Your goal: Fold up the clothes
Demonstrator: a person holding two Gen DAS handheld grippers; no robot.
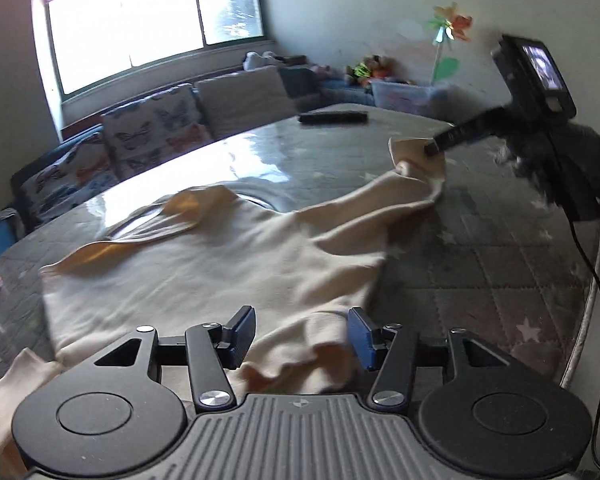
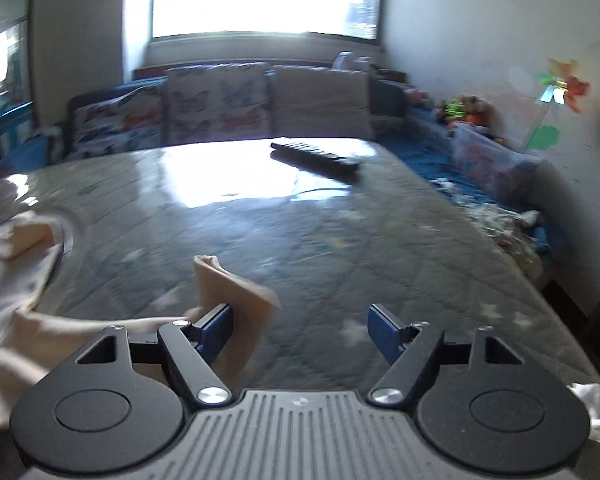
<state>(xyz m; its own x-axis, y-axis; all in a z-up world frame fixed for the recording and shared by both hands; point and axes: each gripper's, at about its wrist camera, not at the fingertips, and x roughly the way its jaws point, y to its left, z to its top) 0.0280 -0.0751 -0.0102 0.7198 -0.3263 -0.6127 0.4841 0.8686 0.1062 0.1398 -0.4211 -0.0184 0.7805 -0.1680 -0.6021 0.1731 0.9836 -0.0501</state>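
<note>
Between the left tool's (image 1: pixel 302 338) spread fingers lies the cream garment (image 1: pixel 220 264).

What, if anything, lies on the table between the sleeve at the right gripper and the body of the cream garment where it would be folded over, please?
Nothing visible does. The sleeve runs over bare table back to the garment. The remote lies far off by the table's far edge. The right gripper is open, the sleeve end against one finger.

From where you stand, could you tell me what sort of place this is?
Most likely a home living room. A sofa with butterfly cushions sits under a big window, toys lie along the wall, and a cream garment is spread on a table.
</note>
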